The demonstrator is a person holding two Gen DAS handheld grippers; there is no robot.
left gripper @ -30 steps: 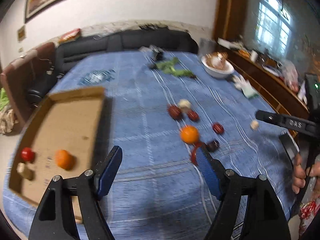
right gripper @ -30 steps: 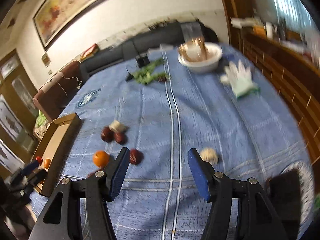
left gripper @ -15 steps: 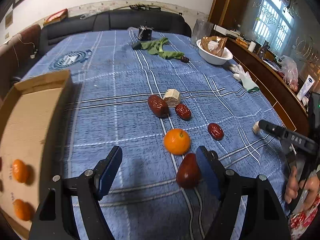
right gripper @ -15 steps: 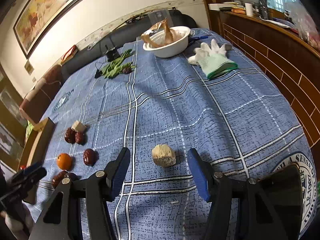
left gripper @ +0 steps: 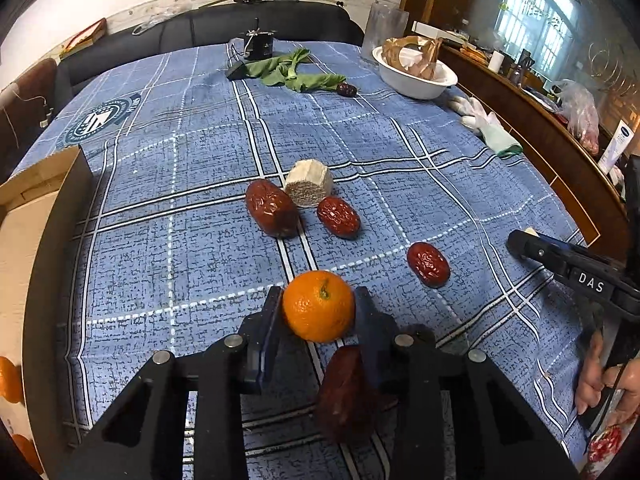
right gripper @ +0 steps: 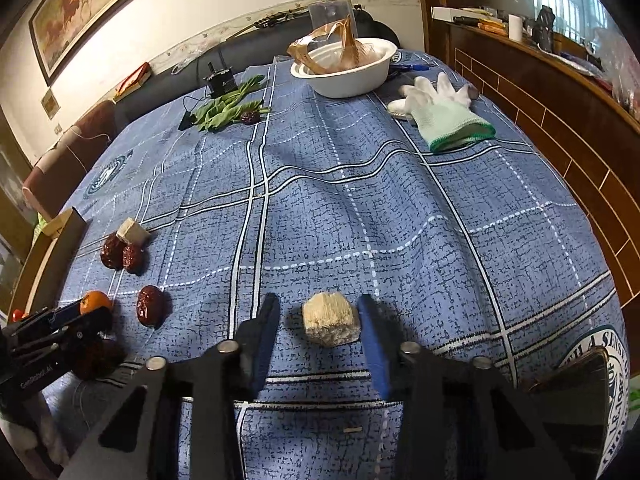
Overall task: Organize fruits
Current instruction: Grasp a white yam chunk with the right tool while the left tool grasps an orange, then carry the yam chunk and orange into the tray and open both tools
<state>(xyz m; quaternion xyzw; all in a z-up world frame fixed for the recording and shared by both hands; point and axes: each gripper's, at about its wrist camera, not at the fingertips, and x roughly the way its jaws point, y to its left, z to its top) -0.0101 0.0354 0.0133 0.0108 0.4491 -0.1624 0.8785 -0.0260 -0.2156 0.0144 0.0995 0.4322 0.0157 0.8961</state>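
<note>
An orange (left gripper: 319, 306) sits on the blue checked tablecloth between the fingers of my left gripper (left gripper: 316, 312), which is shut on it. A dark red date (left gripper: 345, 392) lies just under that gripper. More dates (left gripper: 271, 208) (left gripper: 338, 216) (left gripper: 428, 263) and a pale sugarcane chunk (left gripper: 309, 182) lie beyond. My right gripper (right gripper: 318, 322) is open around a second pale chunk (right gripper: 329, 323), with gaps on both sides. The cardboard box (left gripper: 24, 248) at the left holds oranges (left gripper: 9, 380).
A white bowl with paper bags (right gripper: 344, 65), a white glove (right gripper: 444, 116), green leaves (right gripper: 226, 108) with a date and a small black device (right gripper: 219, 78) lie at the table's far end. A wooden sideboard (right gripper: 560, 92) runs along the right.
My left gripper moved forward and closed on the orange. My right gripper advanced and narrowed so the pale chunk now lies between its fingers.
</note>
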